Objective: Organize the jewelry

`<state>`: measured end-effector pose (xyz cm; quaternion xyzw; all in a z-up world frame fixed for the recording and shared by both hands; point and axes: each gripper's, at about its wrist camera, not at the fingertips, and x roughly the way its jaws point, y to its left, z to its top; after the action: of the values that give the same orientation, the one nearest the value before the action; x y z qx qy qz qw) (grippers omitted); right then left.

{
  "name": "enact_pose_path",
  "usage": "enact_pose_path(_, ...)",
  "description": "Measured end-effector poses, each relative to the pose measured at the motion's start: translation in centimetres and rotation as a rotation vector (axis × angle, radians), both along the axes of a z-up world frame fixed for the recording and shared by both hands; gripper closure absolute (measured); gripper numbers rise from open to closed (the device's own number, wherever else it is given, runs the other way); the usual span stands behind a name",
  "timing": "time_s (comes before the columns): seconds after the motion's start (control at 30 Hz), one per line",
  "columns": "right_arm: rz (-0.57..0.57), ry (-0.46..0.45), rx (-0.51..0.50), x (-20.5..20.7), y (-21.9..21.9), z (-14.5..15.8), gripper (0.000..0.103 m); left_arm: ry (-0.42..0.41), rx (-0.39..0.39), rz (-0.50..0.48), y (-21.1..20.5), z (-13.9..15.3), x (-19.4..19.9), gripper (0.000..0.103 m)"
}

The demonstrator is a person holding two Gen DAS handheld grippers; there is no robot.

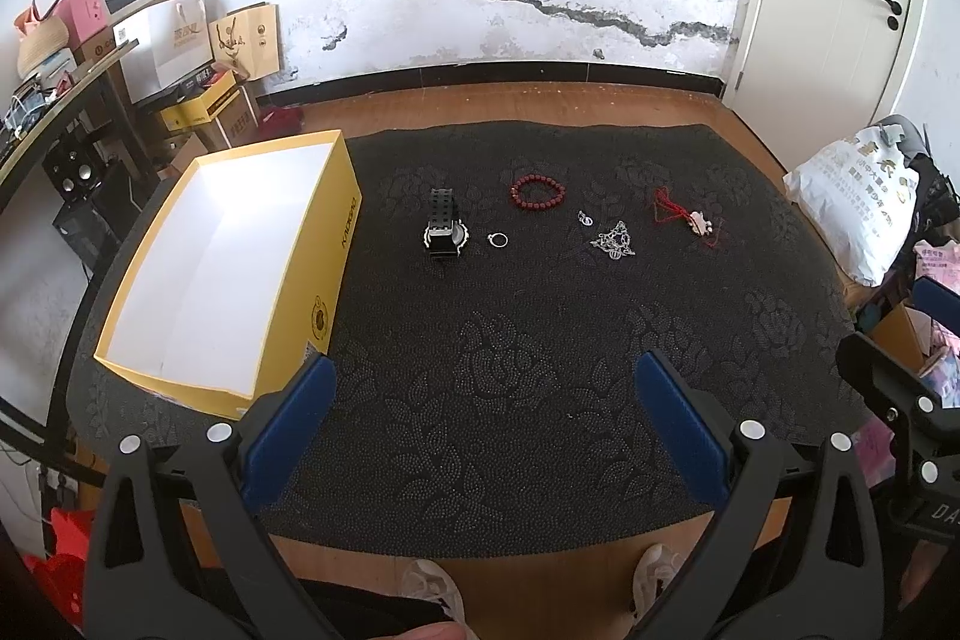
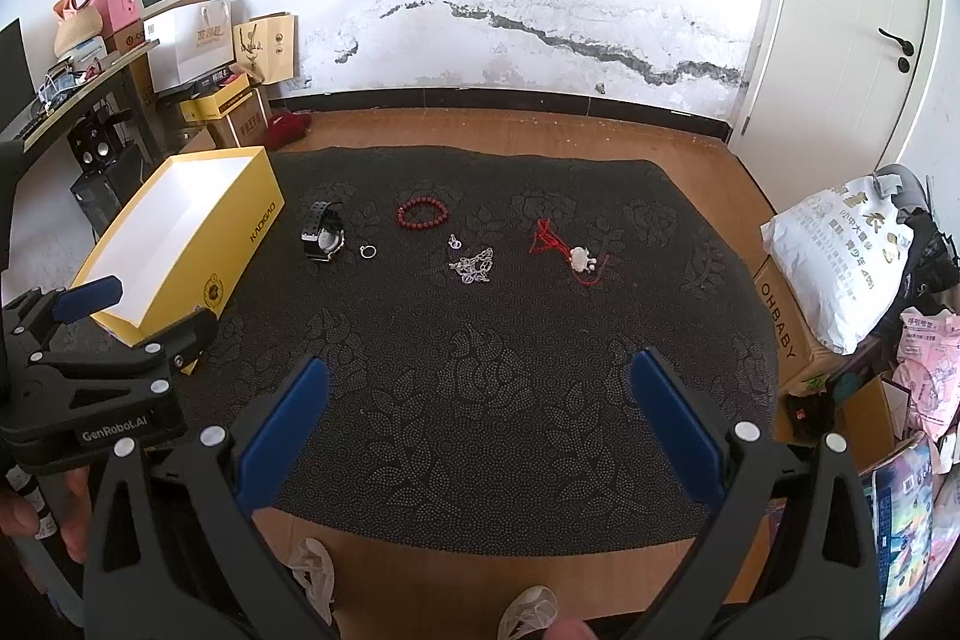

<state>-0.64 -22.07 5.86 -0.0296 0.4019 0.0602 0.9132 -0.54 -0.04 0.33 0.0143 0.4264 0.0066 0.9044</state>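
Jewelry lies in a row on a dark mat: a black watch, a silver ring, a red bead bracelet, a small silver piece, a silver chain and a red cord necklace with a white pendant. An open yellow box with a white inside stands at the left. My left gripper is open, above the mat's near part. My right gripper is open too, well short of the watch, chain and pendant.
The mat lies on a wood floor. A cluttered desk and bags stand at the far left. A white sack on a cardboard box sits at the right. A white door is at the far right.
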Motion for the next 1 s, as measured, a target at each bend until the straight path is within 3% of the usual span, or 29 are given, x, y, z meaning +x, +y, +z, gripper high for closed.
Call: enact_pose_path(1.0,0.005,-0.002,-0.003,0.03,0.09,0.02,0.006,0.002,0.001,0.001,-0.02,-0.02,0.28,0.005)
